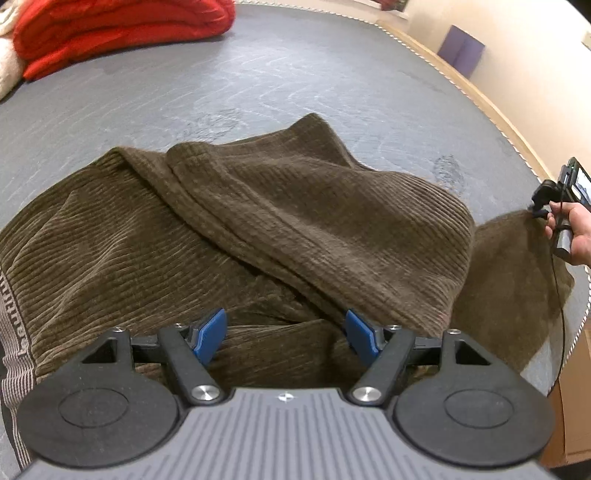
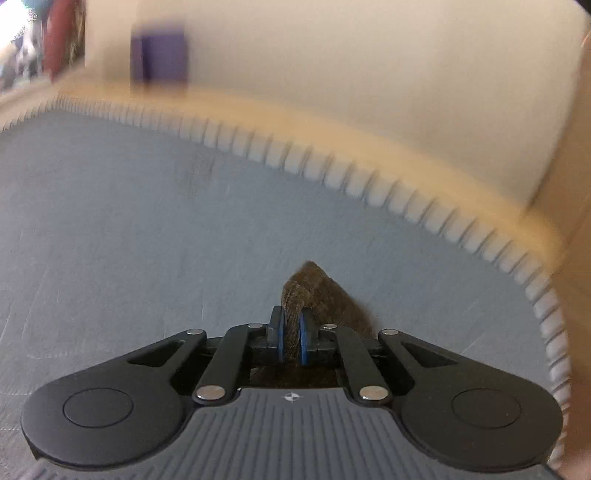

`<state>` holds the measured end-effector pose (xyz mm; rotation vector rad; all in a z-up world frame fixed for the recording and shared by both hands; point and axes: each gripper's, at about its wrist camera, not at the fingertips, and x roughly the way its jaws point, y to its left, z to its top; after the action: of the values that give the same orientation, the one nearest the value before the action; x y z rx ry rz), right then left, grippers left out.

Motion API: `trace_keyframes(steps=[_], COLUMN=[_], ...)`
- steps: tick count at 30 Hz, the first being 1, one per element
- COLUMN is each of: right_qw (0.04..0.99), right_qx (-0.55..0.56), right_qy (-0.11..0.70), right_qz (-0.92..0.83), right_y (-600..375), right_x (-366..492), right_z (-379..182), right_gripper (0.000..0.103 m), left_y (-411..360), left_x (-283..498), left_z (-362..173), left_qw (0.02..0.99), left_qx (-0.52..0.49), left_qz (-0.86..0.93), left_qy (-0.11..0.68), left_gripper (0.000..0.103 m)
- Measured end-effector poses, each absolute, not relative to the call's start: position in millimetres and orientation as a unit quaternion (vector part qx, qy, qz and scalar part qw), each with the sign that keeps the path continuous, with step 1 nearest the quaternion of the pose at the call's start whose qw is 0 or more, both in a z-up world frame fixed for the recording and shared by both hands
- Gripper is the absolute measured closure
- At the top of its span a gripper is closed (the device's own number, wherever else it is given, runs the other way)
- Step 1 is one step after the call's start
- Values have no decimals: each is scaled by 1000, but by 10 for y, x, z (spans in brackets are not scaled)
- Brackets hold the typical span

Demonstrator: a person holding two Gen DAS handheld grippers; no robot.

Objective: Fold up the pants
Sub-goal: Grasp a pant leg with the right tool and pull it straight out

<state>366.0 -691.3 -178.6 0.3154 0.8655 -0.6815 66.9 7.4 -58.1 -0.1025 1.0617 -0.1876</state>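
Observation:
Brown corduroy pants (image 1: 258,221) lie rumpled on a grey mattress (image 1: 277,74), one leg folded across the other, the striped waistband (image 1: 11,332) at the left edge. My left gripper (image 1: 284,317) hovers just over the cloth with its blue pads wide apart, so it is open and holds nothing. In the right wrist view my right gripper (image 2: 291,325) is shut on a thick corner of the pants (image 2: 314,280) that sticks out past the pads. The left wrist view shows that gripper (image 1: 543,214) far right, pinching the stretched-out cloth, a hand (image 1: 576,236) on its handle.
A folded red blanket (image 1: 110,29) and cream fabric (image 1: 7,62) lie at the mattress's far left. The piped mattress edge (image 2: 332,177) runs close beyond my right gripper, with a cream wall and a purple object (image 2: 162,55) behind it. The right wrist view is motion-blurred.

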Motion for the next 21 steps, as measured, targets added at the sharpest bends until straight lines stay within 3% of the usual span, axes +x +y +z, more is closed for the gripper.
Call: trace_keyframes(steps=[4, 7, 12, 16, 20, 21], right_qw=[900, 919, 884, 844, 860, 858], right_qx=[140, 148, 197, 252, 246, 256], right_qy=[324, 280, 308, 346, 333, 333], right_qz=[-254, -236, -293, -324, -299, -295], right_y=[-6967, -7128, -7567, -7703, -7683, -7716], right_x=[3290, 2828, 2039, 1601, 1495, 1488], right_z=[-1475, -1344, -1553, -1866, -1841, -1853], right_gripper=[67, 65, 65, 55, 54, 58], left_y=[75, 23, -196, -172, 60, 114], left_x=[639, 575, 332, 239, 278, 291], left_z=[-548, -532, -575, -575, -543, -537], left_qw=[858, 855, 834, 838, 848, 849], left_qx=[-51, -52, -19, -7, -23, -26], left_qz=[-98, -123, -198, -190, -154, -146], left_qy=[501, 502, 515, 512, 507, 506], left_gripper=[27, 27, 27, 27, 27, 27])
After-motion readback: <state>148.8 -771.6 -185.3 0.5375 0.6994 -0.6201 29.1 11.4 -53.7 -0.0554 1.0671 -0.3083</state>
